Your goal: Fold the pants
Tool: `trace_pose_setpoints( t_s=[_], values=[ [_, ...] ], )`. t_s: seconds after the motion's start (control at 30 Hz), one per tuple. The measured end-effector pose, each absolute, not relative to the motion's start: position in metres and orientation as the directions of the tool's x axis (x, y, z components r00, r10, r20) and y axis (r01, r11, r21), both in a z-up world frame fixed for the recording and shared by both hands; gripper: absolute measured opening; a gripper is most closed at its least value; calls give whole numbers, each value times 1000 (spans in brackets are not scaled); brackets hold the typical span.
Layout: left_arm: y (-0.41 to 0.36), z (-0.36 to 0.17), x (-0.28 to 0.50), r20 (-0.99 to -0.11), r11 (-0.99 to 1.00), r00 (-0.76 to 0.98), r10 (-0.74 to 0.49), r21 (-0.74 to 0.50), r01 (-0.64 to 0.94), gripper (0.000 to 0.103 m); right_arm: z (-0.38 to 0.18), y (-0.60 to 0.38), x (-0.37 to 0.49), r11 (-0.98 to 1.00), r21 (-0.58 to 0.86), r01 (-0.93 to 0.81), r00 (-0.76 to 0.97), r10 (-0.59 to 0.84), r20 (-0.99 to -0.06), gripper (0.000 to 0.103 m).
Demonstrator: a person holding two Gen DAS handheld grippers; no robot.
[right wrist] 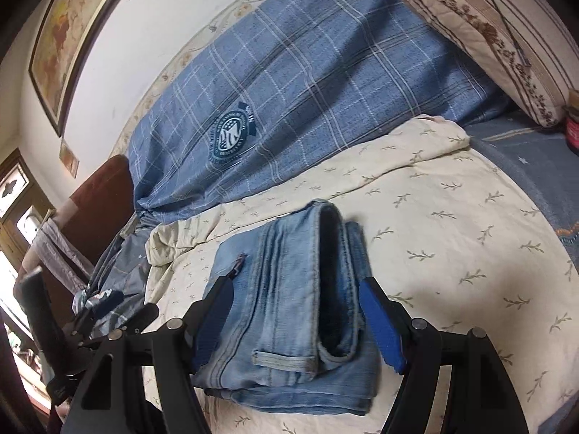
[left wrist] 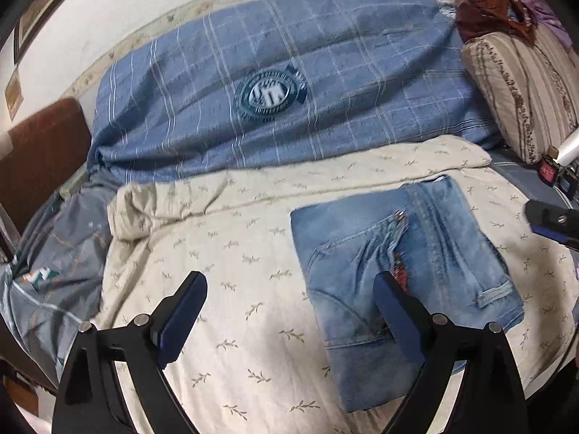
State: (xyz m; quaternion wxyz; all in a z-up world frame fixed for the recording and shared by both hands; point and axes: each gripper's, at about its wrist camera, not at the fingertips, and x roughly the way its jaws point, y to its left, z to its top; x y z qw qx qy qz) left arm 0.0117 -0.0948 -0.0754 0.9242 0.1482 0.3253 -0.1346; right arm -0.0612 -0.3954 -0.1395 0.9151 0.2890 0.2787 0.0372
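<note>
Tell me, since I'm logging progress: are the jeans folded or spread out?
Folded. The jeans lie as a compact stacked rectangle on the cream sheet, layered edges visible in the right wrist view.

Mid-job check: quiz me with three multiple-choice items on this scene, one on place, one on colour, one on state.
1. The jeans lie on:
A. the cream leaf-print sheet
B. the striped pillow
C. the floor

2. The plaid cover behind is:
A. red
B. blue
C. green

3. The jeans are:
A. spread flat at full length
B. hanging
C. folded into a compact stack

Answers: 1 A, leaf-print cloth surrounds them; 2 B, blue plaid with a round emblem; 3 C, stacked layers show in the right wrist view.
</note>
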Motion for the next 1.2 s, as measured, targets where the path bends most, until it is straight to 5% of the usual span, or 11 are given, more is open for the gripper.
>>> trace_pose_setpoints(
  t_s=[0.47, 1.2],
  values=[
    [-68, -97, 44, -726, 943, 672, -149, 99, 317, 93, -148, -417, -64, 783, 605, 143, 834, 234, -500, 75],
    [-74, -89, 33, -685, 935, 712, -154, 132, 330, 93, -152, -398, -55, 830, 543, 126, 808, 232, -542, 75]
  ],
)
